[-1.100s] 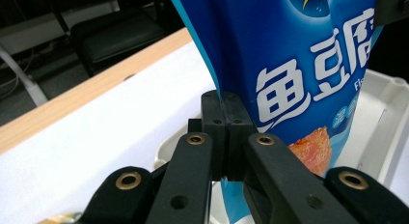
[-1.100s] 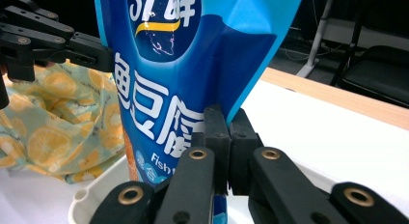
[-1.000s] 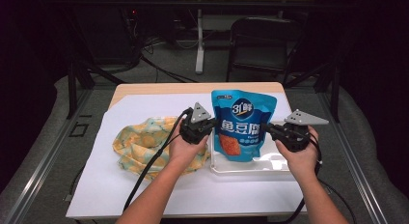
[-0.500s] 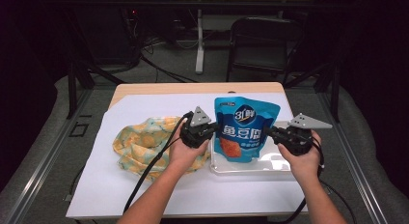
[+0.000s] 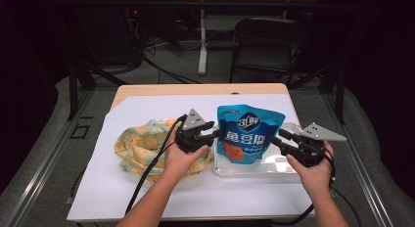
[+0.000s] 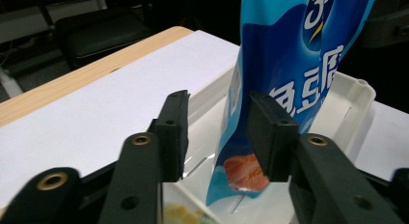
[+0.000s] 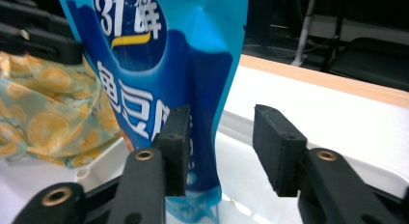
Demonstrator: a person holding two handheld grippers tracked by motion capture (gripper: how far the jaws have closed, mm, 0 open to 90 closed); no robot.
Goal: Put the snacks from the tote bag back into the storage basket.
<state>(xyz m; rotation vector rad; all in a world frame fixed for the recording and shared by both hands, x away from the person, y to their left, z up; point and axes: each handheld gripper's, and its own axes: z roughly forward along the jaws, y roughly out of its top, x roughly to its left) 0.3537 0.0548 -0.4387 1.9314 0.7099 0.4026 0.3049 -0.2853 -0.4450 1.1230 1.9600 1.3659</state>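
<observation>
Lowered since, the glossy blue pouch [image 5: 249,139] stands in the clear tray [image 5: 288,169].

Dim room beyond a lit wooden table [image 5: 147,91]

Black chair [image 5: 266,43] at one o'clock, pale post [image 5: 202,41] at twelve, grey floor [image 5: 58,119] at nine; possibly cables nearby.
</observation>
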